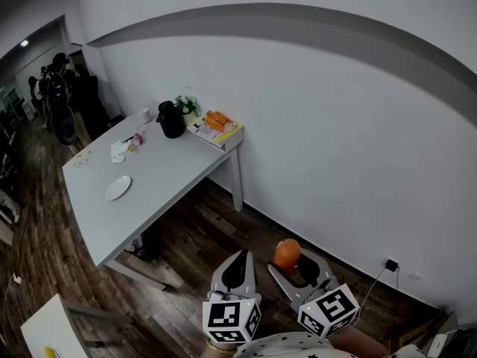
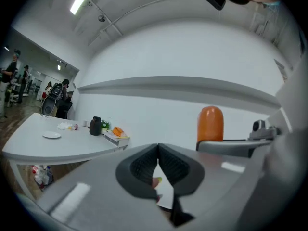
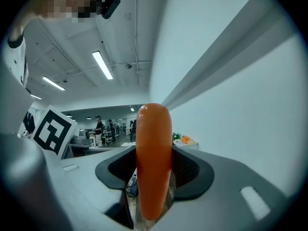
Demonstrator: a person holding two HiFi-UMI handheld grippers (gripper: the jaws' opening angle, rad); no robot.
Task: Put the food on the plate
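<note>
An orange carrot-like food piece stands upright between the pads of my right gripper, which is shut on it; the same orange food shows in the head view low over the wooden floor, and again as an orange stub in the left gripper view. My left gripper hangs beside it with its jaws pressed together and nothing between them. The small white plate lies on the white table, far off to the upper left; the plate also appears in the left gripper view.
At the table's far end stand a black jug, a small plant and a tray with orange items. Crumpled tissue lies near the plate. Chairs crowd the far left. A white wall runs along the right.
</note>
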